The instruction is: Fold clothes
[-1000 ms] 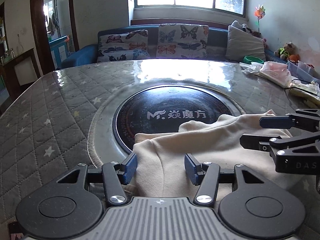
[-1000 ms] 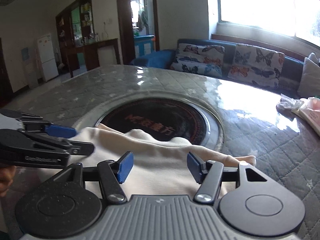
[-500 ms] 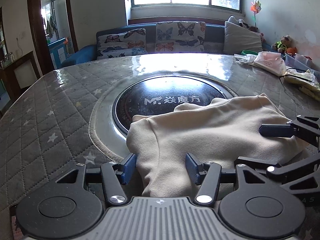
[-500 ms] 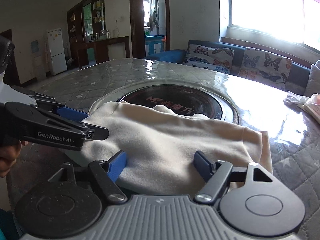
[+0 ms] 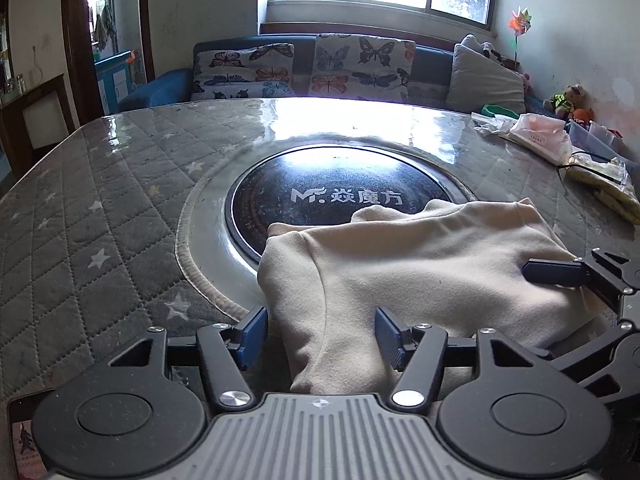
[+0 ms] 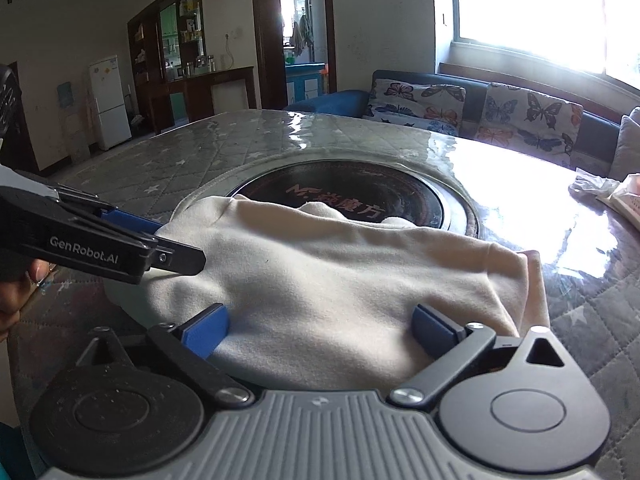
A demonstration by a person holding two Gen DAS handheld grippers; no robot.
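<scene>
A cream garment, folded over, lies flat on the table, partly over the round black hob. My left gripper stands at the garment's near left corner. Its jaws are opening, the cloth lies between the blue pads, and neither pad presses on it. My right gripper is at the near edge of the cream garment, its jaws still opening and spread wide over the cloth without gripping it. Each gripper shows in the other's view: the right gripper on the cloth's right side, the left gripper at its left corner.
The table has a grey quilted star cover under a glossy sheet. Bags and a pink bundle lie at its far right. A sofa with butterfly cushions stands beyond. A person's hand holds the left gripper.
The garment has sunk from a raised bunch to lying flat on the table. The right jaws have spread much wider, the left ones a little.
</scene>
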